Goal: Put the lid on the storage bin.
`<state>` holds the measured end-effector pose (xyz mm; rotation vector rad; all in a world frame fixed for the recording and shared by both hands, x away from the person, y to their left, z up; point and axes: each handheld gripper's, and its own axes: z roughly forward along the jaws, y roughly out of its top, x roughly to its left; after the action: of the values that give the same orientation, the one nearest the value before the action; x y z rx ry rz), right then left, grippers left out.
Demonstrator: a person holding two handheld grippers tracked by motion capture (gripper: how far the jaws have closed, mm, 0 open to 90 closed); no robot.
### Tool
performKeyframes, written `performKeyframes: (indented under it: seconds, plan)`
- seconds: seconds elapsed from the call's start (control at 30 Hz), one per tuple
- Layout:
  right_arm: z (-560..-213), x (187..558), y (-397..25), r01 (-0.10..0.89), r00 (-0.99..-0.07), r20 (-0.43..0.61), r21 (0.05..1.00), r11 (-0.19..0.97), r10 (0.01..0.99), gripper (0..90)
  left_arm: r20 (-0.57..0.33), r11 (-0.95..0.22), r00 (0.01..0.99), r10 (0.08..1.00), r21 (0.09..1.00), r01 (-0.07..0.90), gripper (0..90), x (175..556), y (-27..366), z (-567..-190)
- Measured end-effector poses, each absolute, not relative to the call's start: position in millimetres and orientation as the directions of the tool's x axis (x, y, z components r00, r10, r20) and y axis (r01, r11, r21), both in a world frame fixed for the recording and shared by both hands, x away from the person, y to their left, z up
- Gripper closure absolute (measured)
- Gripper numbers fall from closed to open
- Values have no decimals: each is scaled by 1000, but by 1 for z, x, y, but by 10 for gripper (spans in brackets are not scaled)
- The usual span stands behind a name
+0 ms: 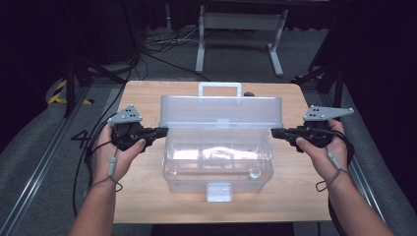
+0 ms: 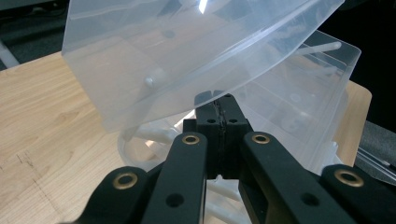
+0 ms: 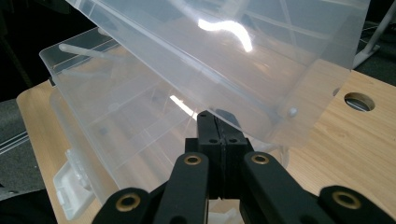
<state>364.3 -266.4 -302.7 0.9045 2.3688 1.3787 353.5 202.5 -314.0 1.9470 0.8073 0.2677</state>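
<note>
A clear plastic toolbox stands on the wooden table (image 1: 142, 196). Its base (image 1: 216, 164) is in front and its lid (image 1: 221, 110) is raised part way behind, with the handle (image 1: 220, 88) on top. My left gripper (image 1: 161, 132) points in at the lid's left end and is shut, its tips (image 2: 219, 105) just beneath the lid's (image 2: 187, 51) lower edge. My right gripper (image 1: 274, 132) mirrors it at the right end, also shut, with its tips (image 3: 218, 122) under the lid's (image 3: 243, 60) rim. Nothing shows pinched between either pair of jaws.
A white latch (image 1: 219, 191) hangs at the base's front. A small round clear piece (image 1: 254, 173) lies inside the base. The table has a round hole (image 3: 358, 101) near its far edge. Cables and a white stand (image 1: 241, 29) are on the floor beyond.
</note>
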Motion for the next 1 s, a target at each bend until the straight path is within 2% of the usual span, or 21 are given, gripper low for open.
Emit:
performKeyframes:
  seconds: [0.63, 1.0]
  plan:
    - [-321, 351, -275, 413, -778, 158, 858, 304, 608, 900, -113, -373, 764, 635, 821, 431, 897, 340, 199, -320]
    - [-325, 342, -272, 412, -775, 122, 841, 350, 620, 900, -108, -416, 770, 628, 790, 451, 892, 336, 198, -323]
